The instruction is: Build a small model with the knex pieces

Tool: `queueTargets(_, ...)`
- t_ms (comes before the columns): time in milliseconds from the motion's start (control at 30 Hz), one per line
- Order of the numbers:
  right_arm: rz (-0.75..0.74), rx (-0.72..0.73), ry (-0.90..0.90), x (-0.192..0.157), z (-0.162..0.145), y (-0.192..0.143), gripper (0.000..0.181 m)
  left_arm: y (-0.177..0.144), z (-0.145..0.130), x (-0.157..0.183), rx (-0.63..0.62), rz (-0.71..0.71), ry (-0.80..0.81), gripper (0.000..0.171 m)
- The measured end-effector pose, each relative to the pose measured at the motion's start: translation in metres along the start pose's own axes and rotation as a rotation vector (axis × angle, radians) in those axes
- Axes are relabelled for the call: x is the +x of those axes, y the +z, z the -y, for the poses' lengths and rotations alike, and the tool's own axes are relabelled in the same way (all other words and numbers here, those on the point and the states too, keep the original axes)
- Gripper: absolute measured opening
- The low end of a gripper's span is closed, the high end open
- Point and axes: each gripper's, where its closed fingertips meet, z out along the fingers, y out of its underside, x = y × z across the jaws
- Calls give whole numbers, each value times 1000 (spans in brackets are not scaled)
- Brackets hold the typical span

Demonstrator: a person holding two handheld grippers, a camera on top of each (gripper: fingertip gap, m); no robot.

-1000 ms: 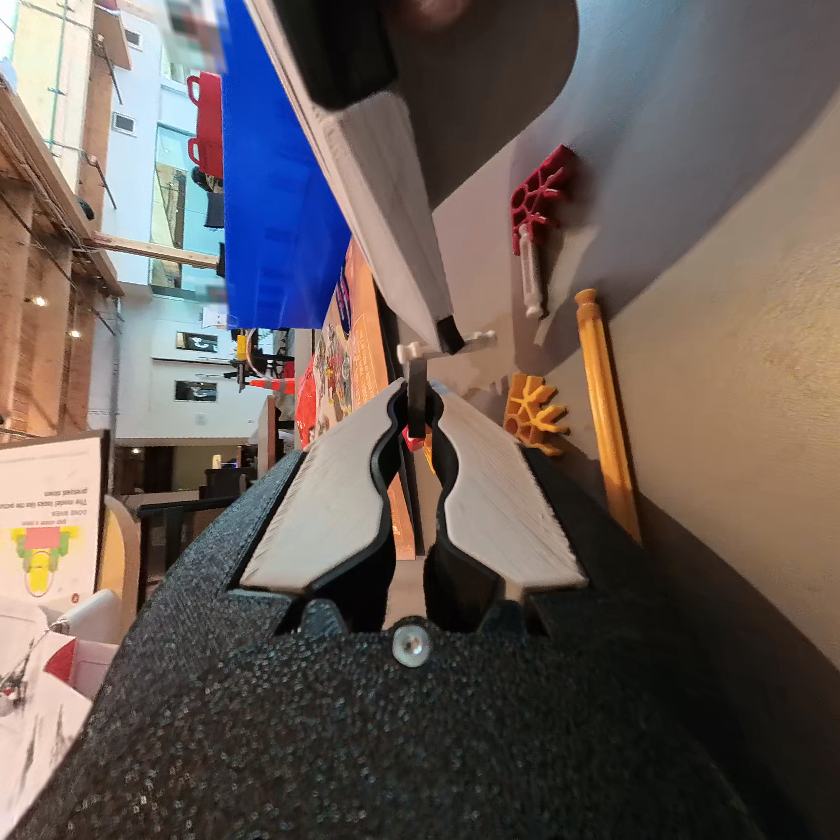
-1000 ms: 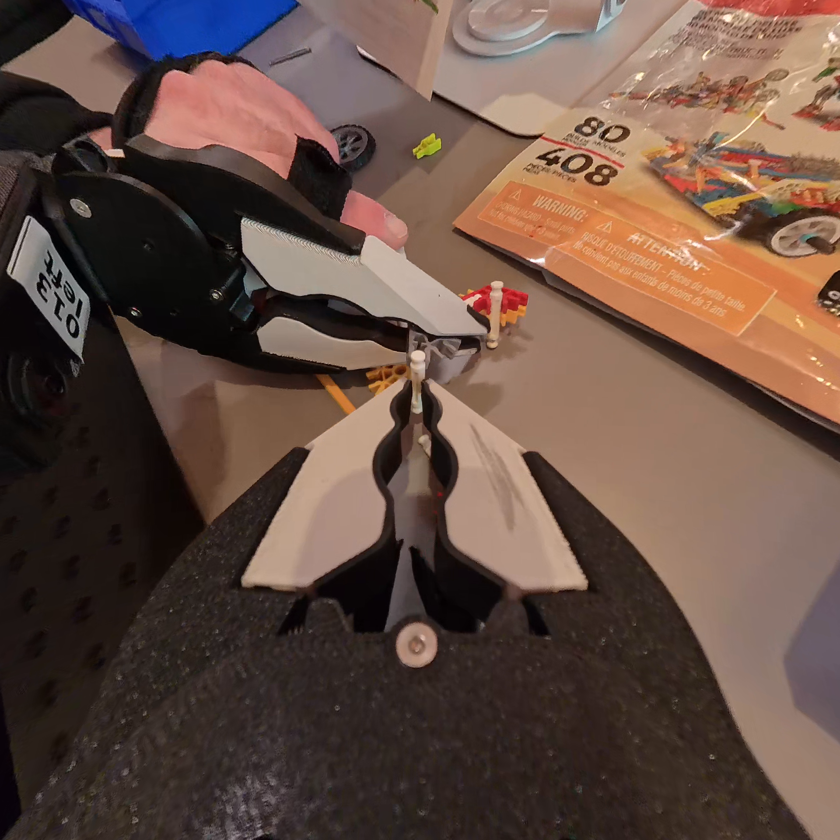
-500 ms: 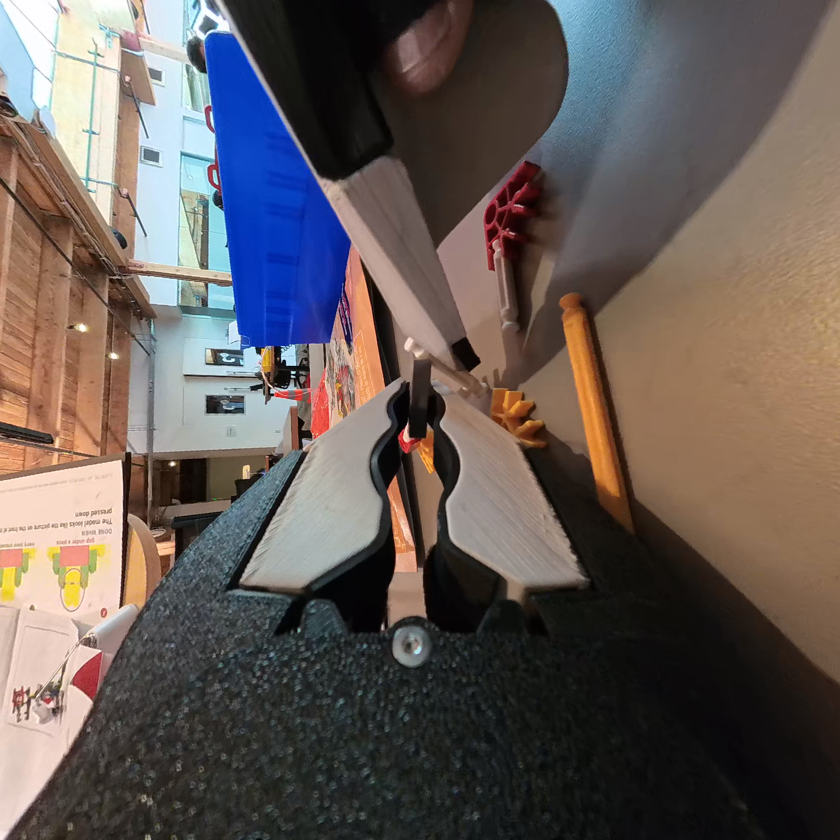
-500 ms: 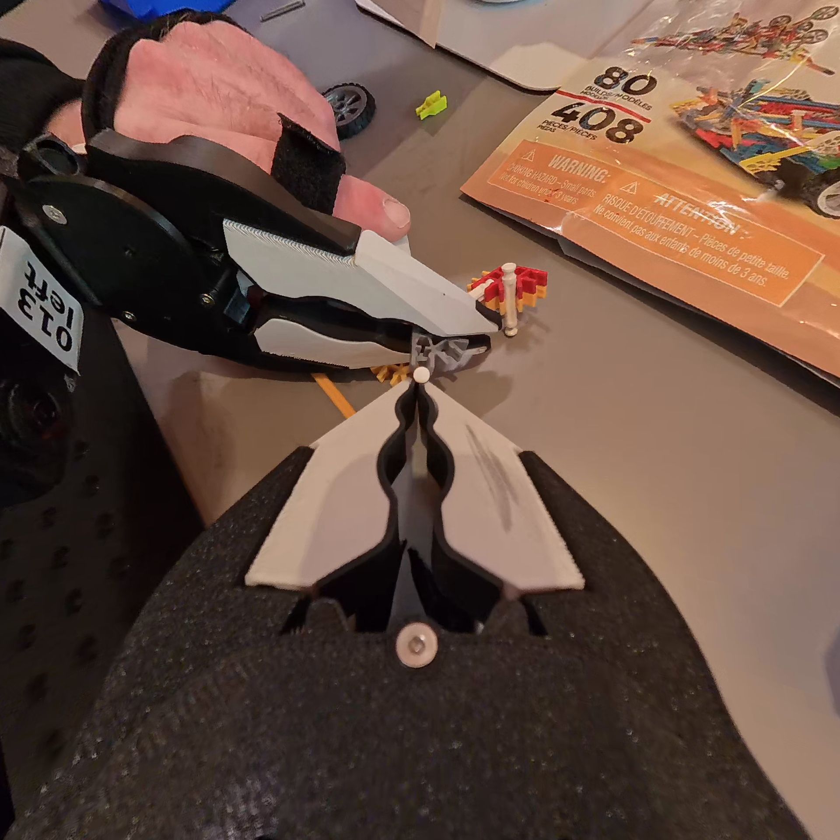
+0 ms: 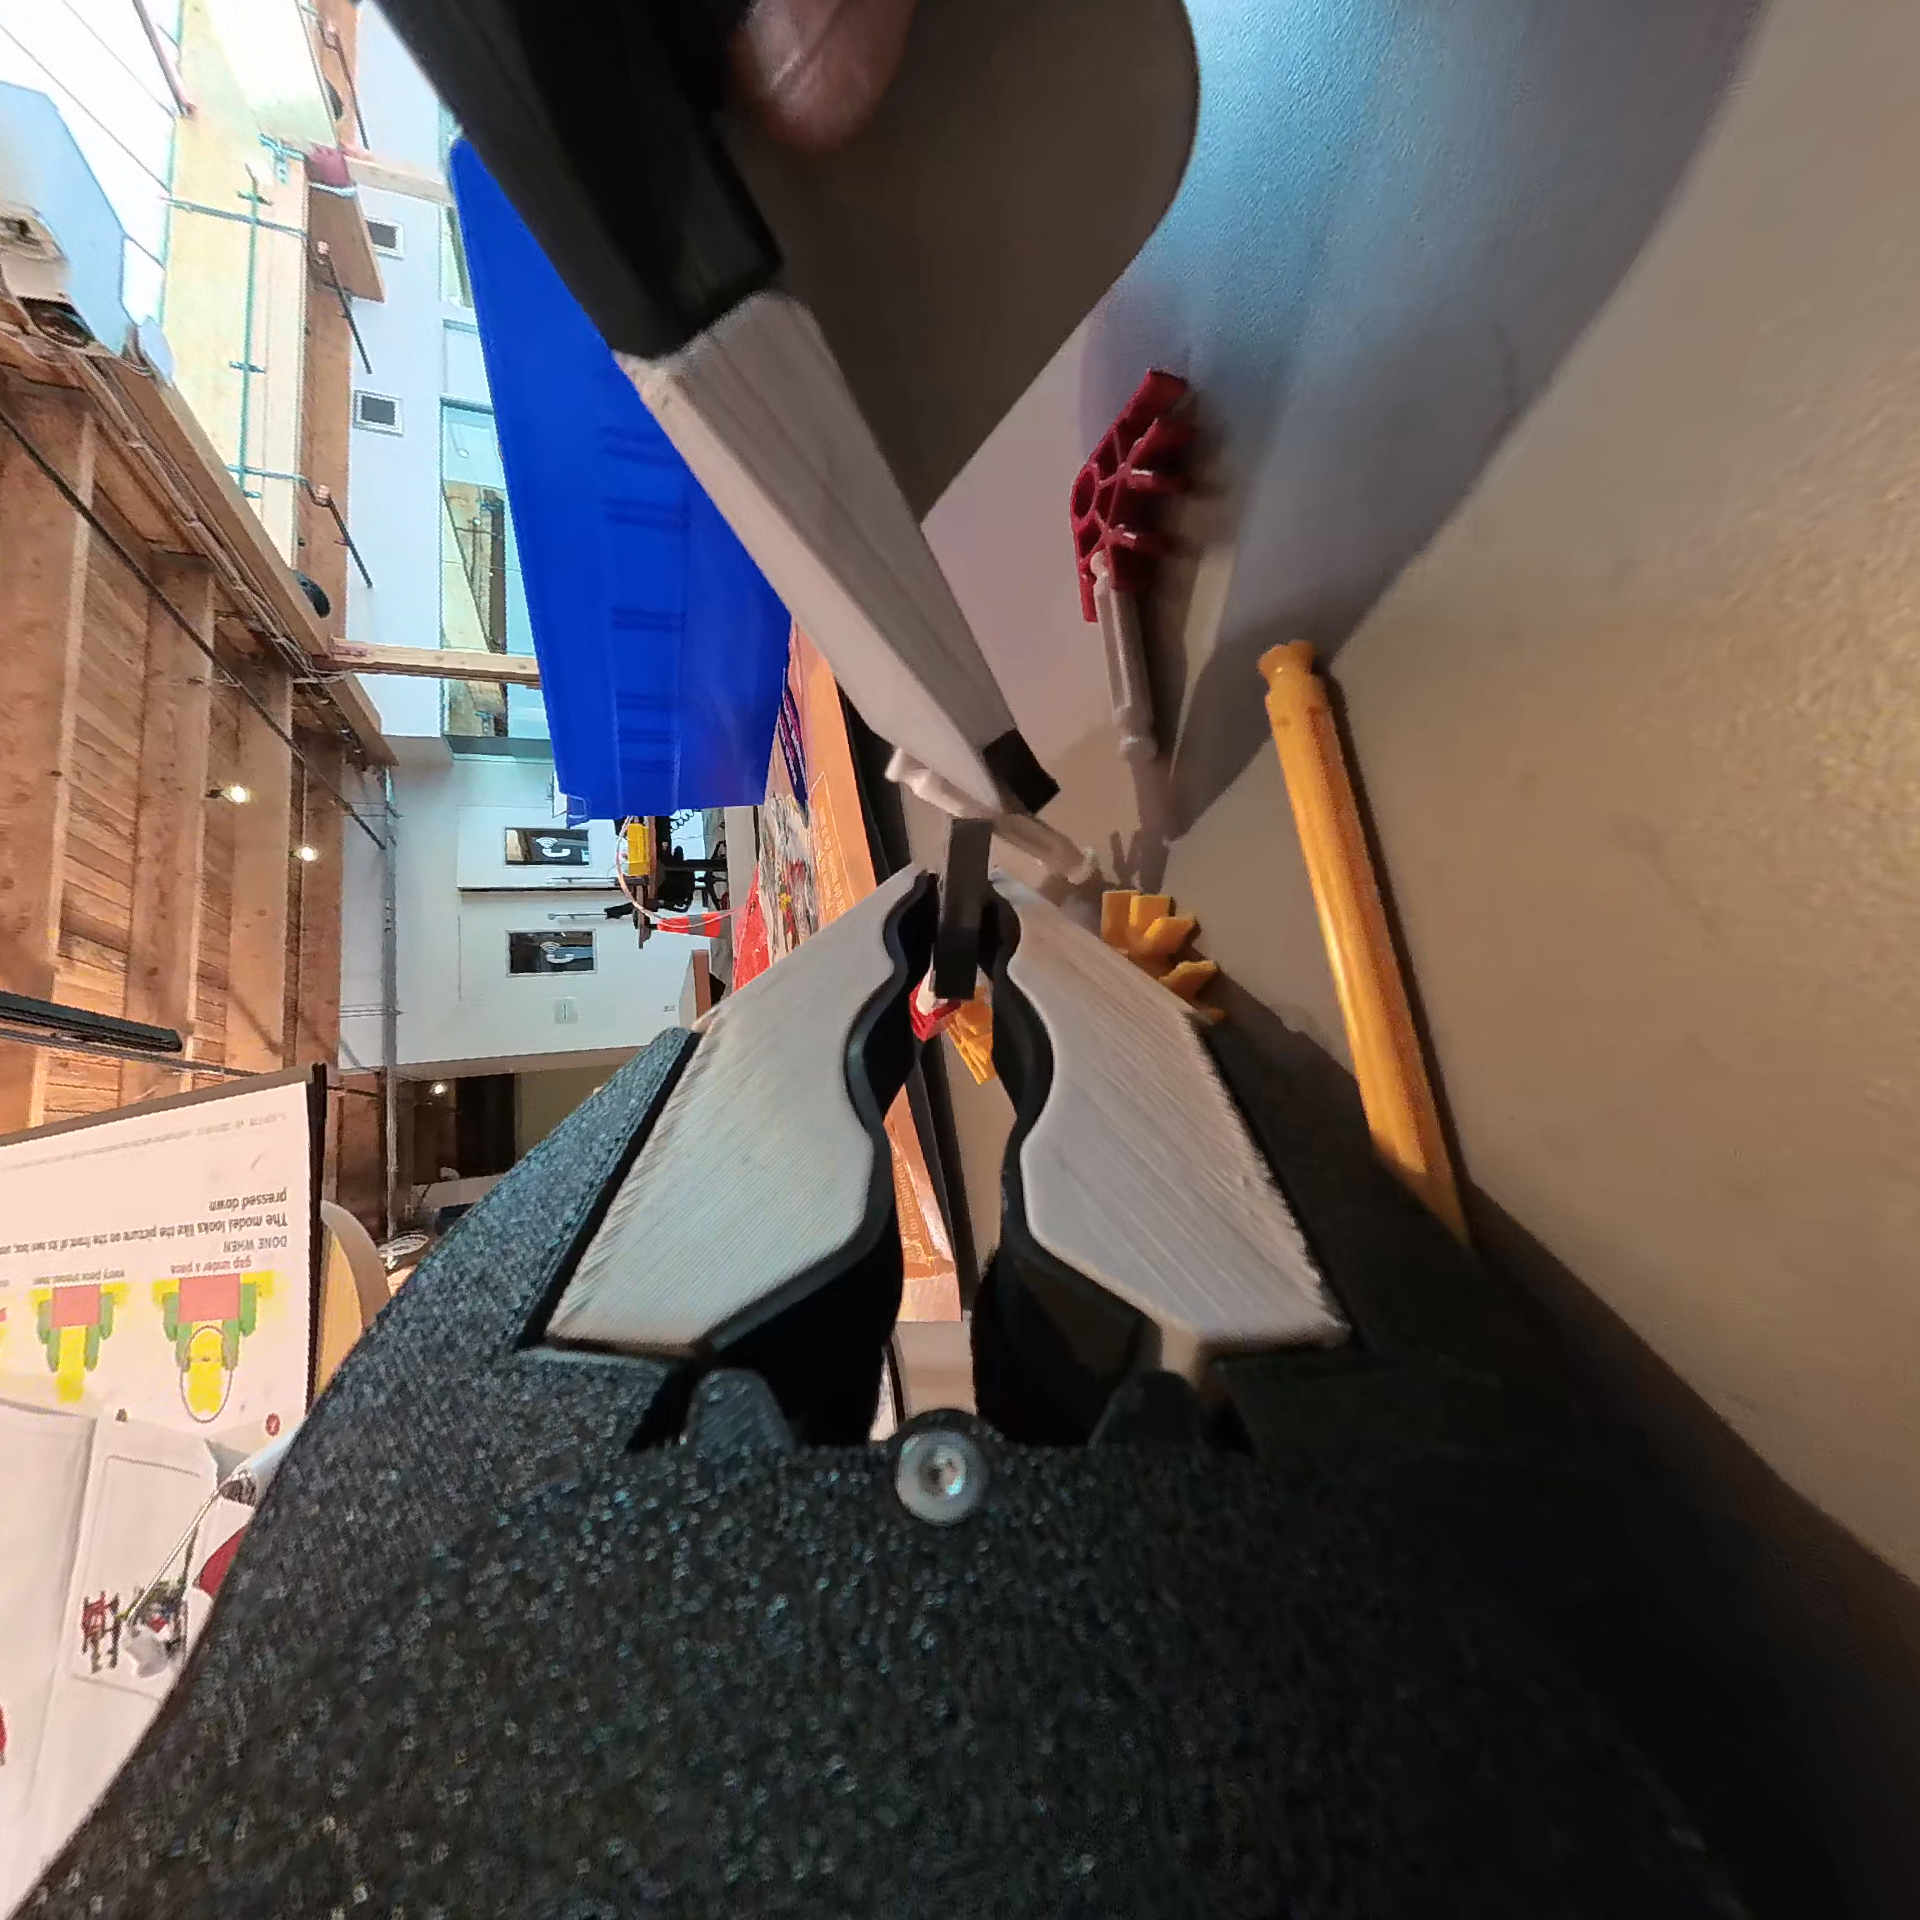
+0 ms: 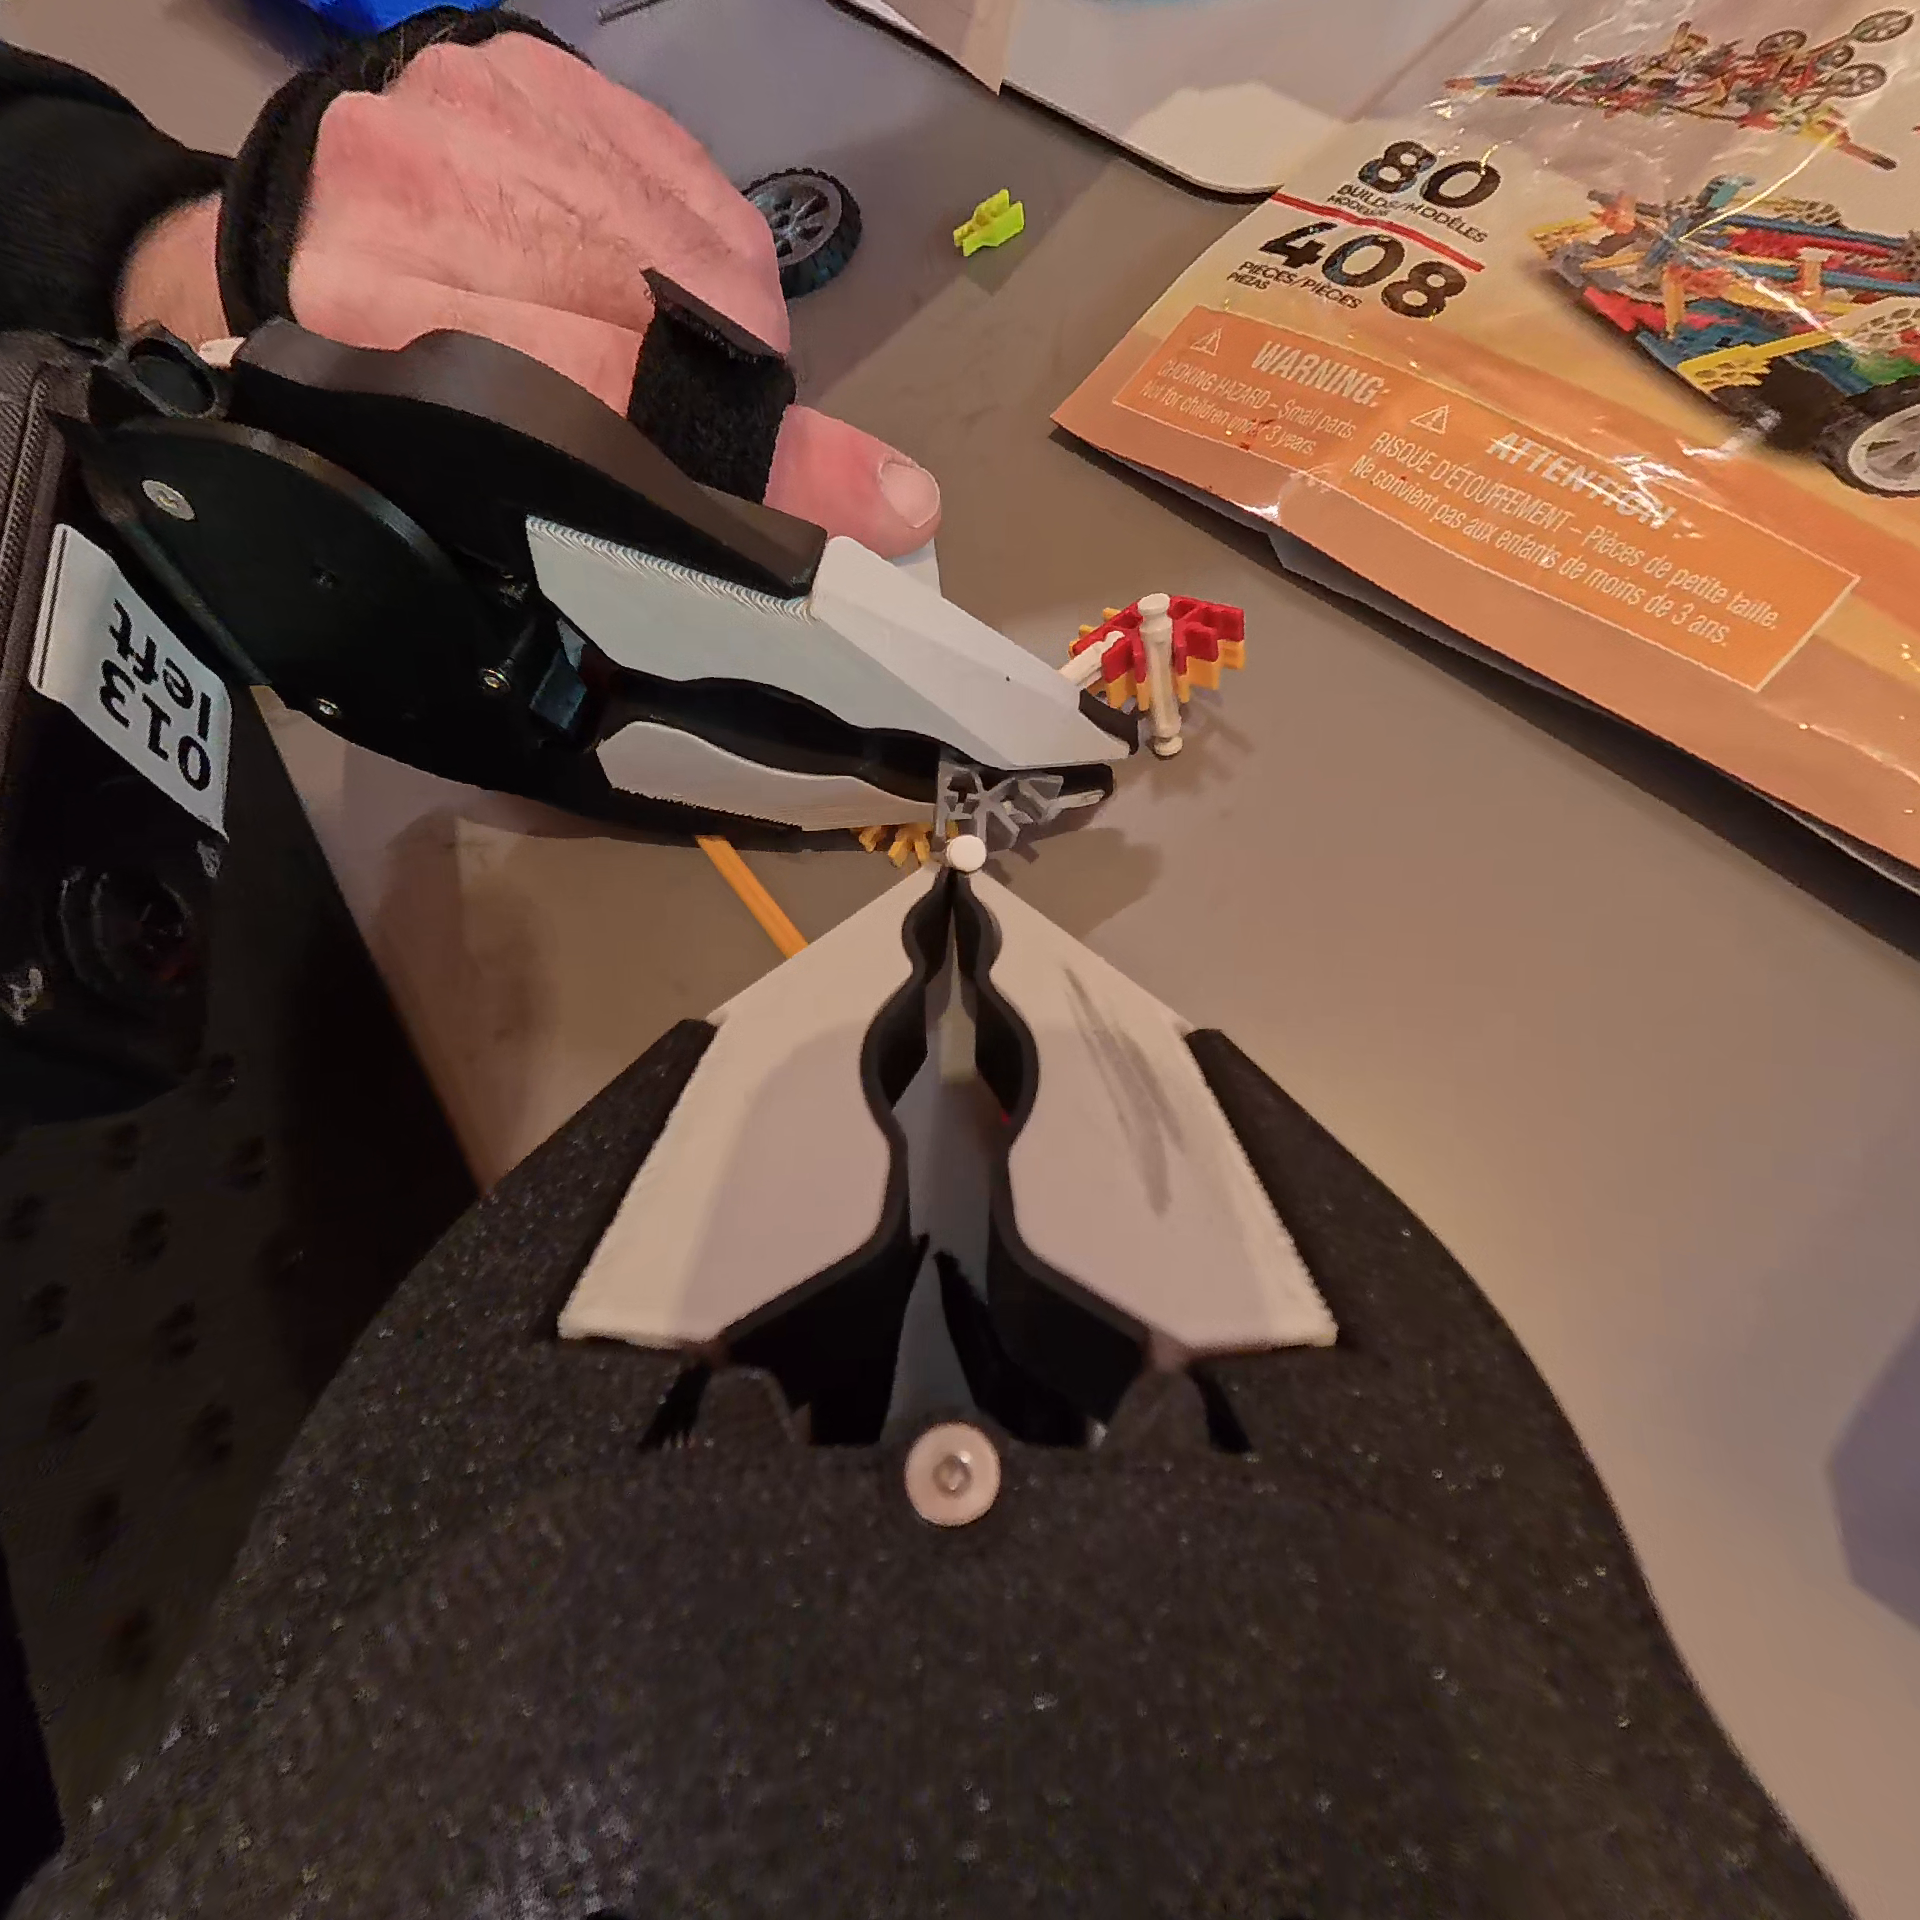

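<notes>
My left gripper point(image 5: 961, 904) lies on its side just above the bench point(image 6: 1455, 1039), jaws pinching a grey connector point(image 6: 997, 805) that shows edge-on in the left wrist view as a dark slab point(image 5: 961, 914). My right gripper point(image 6: 961, 883) has its jaws pressed on a white rod point(image 6: 966, 854), whose tip sits right at the connector. Tight quarters there: a yellow connector point(image 5: 1158, 935) and a yellow rod point(image 5: 1351, 935) lie just beneath my left jaws, and a red-and-yellow cluster with a white rod point(image 6: 1158, 665) stands just beyond them. To the right, the bench is bare up to the edge of an orange printed bag point(image 6: 1507, 468). Farther back lie a small wheel point(image 6: 805, 229) and a lime piece point(image 6: 989, 223). A white label point(image 6: 135, 675) with print sits on my left gripper's body; a blue bin point(image 5: 623, 540) and an instruction sheet point(image 5: 156, 1278) stand beyond.
</notes>
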Motion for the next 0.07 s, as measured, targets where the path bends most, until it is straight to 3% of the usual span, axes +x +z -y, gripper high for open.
queueTargets(67, -2, -34, -25, -1, -3, 0, 0, 0, 0, 0, 2, -1, -4, 6)
